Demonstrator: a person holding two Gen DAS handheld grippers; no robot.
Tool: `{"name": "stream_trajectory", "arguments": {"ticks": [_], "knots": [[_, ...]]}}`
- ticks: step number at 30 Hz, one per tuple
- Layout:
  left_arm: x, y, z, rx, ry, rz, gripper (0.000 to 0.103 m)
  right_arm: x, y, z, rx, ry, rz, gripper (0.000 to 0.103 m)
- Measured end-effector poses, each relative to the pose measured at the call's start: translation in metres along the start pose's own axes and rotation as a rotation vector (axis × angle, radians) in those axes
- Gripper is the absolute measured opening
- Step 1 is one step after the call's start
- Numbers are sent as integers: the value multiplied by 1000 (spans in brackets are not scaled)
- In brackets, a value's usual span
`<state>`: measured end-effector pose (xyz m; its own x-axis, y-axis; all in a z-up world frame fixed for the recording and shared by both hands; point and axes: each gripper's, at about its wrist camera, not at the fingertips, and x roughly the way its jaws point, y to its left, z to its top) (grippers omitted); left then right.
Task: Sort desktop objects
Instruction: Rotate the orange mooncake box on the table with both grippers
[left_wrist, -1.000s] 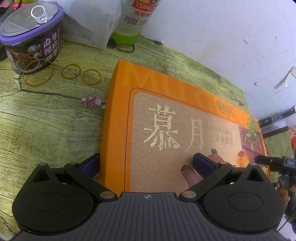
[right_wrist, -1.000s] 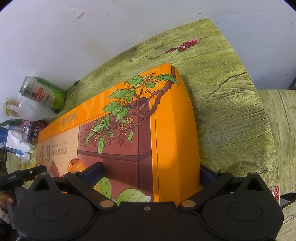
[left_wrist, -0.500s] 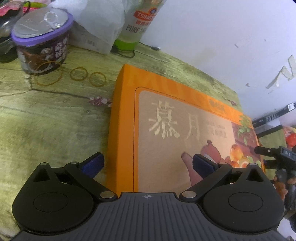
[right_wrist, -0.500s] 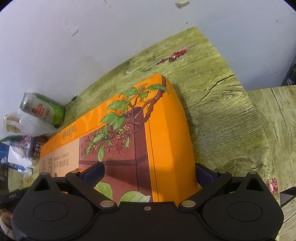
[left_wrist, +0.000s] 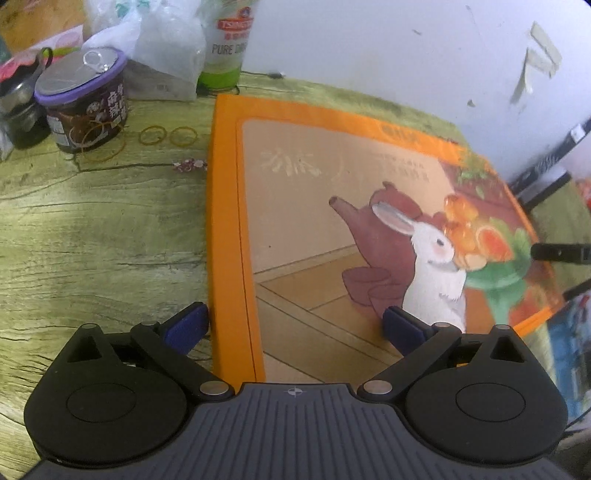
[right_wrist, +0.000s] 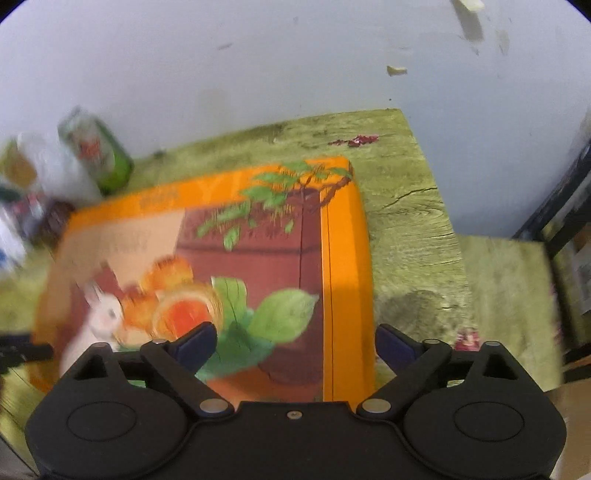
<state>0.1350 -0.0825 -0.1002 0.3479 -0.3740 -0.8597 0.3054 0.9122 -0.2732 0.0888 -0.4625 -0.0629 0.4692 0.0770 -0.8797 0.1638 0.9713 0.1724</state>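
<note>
A large flat orange gift box (left_wrist: 303, 206) with a rabbit and teapot picture lies on the green wood-grain table (left_wrist: 92, 240). My left gripper (left_wrist: 295, 325) is open above the box's near left corner. Its left pad hangs just outside the orange side and its right pad over the lid. My right gripper (right_wrist: 295, 343) hovers over the box (right_wrist: 258, 251) at its near right edge. Its jaws are closing, with the orange edge below and between them, and the pads do not press on it. The right wrist view is blurred by motion.
Behind the box at the left stand a purple-lidded tin (left_wrist: 83, 99), a green beer can (left_wrist: 225, 44), a plastic bag (left_wrist: 162, 48) and a dark jar (left_wrist: 18, 110). Three rubber bands (left_wrist: 166, 134) lie by the tin. The table ends close to the box's right side (right_wrist: 439, 206), against a white wall.
Both views have drawn back and up from the box, so the rabbit and more of the lid now show. The right jaws stand a little narrower. The box has not moved.
</note>
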Motion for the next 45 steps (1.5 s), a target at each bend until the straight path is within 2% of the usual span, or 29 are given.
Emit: {"name": "stream_trajectory", "arguments": {"ticks": [3,7,22,37,45], "knots": [[0,1,0,-3,6,-4,101,1,-2,-3,35,0,-18,90],[-1,1,0,4,11,-9,101,11,-12,-5,112,54,2,91],[-4,-3,-5,-3,13,1,101,13,-11,-8,92,45,2,91],[-5,0,-2,-18,18,-11,101,13,-20,-10,151,71,25,89],[-25,-4,7,6,-39,1,101,-6,-16,-3,125,16,-18,89]]}}
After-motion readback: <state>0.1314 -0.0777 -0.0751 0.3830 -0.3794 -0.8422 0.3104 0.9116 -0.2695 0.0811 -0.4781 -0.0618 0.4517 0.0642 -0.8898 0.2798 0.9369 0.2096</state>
